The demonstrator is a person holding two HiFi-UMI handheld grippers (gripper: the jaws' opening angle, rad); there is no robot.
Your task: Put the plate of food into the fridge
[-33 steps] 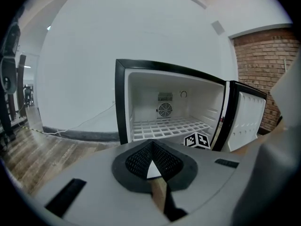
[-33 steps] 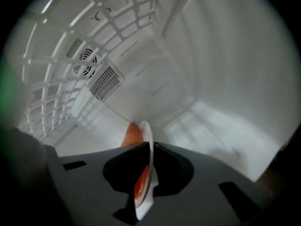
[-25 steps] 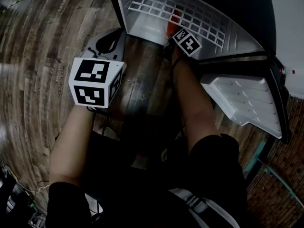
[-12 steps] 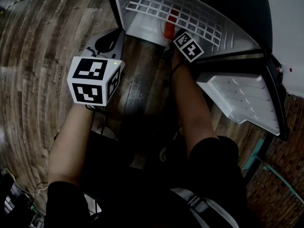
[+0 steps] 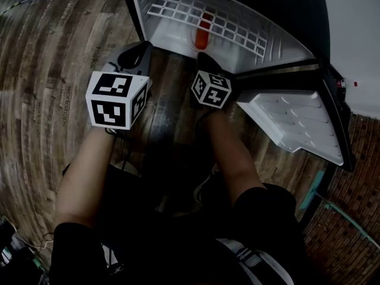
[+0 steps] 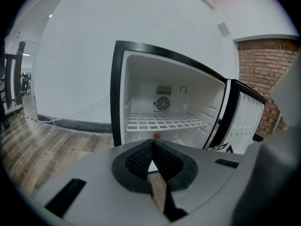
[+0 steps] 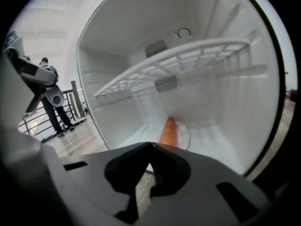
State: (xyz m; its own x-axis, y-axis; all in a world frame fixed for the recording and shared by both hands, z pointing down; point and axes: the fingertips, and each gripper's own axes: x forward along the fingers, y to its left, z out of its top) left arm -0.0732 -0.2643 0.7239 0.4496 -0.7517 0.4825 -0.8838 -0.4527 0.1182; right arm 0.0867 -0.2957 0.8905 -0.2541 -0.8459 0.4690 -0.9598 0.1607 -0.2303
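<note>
my right claw point(image 7: 150, 147) is pinched fully closed on nothing, just outside the small white fridge with the black frame point(image 7: 117, 55). the round white plate point(image 7: 183, 134) with the orange carrot-like food point(image 7: 168, 130) lies on the fridge's floor, under its white wire shelf point(image 7: 188, 55). my left claw point(image 6: 151, 144) is closed and empty, facing the fridge's open front.

We hold our grey plastic left gripper point(image 5: 132, 57) and grey plastic right gripper point(image 5: 203, 64) side by side, both tilted forward and down, jaws closed together, empty.
</note>
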